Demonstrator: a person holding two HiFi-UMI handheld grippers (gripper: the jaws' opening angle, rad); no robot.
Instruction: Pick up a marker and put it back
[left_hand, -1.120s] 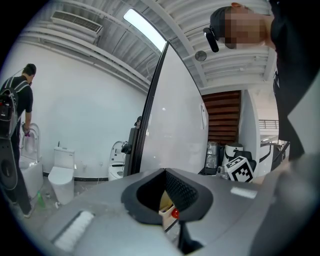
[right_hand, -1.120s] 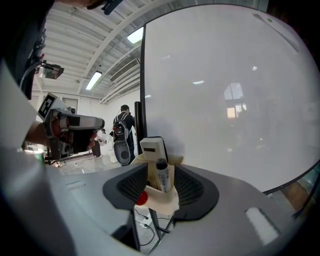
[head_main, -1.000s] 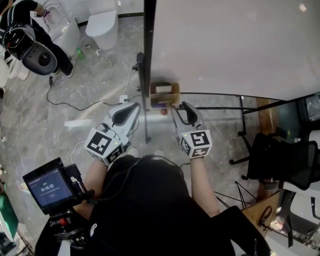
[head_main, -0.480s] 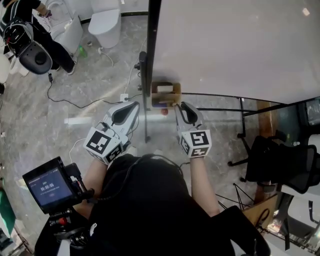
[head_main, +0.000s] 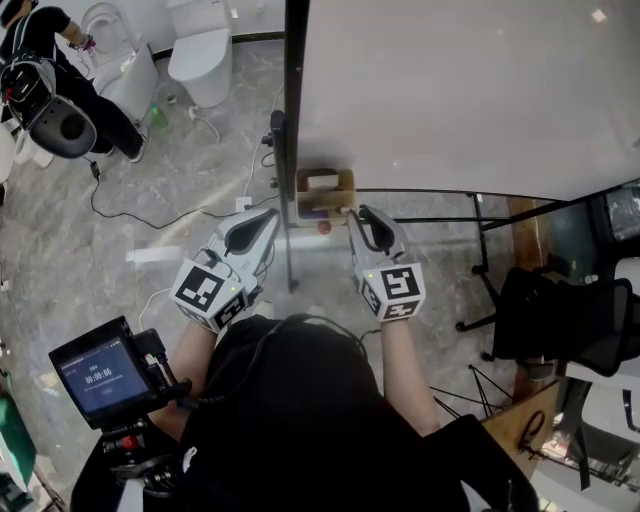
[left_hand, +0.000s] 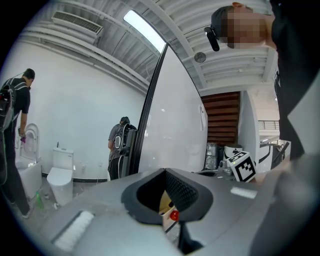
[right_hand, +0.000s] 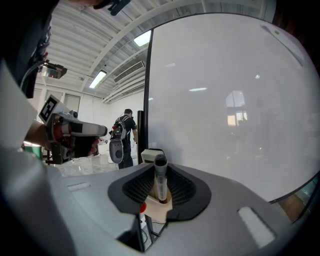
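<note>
- One marker (right_hand: 160, 176) stood upright between the jaws of the right gripper (head_main: 355, 214), with its lower end at the mouth of the wooden box (head_main: 347, 192). Those jaws had just been closing and were clenched on the white barrel below the dark cap.
- By that, the pick-up step looked to be in hand. The marker was grasped but seemed barely clear of the box, if clear at all.
- The next move called for a straight lift until the marker's lower end cleared the box's rim. It could then go back down the same line, kept upright so the tip did not catch the rim.
- The left gripper (head_main: 268, 216) hung just left of the box with its jaws apart and empty. The box showed through the gap between them.
- A small red ball (head_main: 323, 227) sat just on the near side of the box, between the two grippers. A white block (head_main: 322, 180) lay inside the box toward its far side.
- The whiteboard (head_main: 470, 90) rose directly behind the box, and its black post (head_main: 292, 150) stood just to the box's left. That left little room to swing the marker away from the person.
- Well apart from the box were a toilet (head_main: 200, 45) and another person (head_main: 35, 35) far to its left. A black chair (head_main: 560, 320) stood to its right, and a screen device (head_main: 98, 372) sat on the near side, low on the left. None of these looked to be in the way.
</note>
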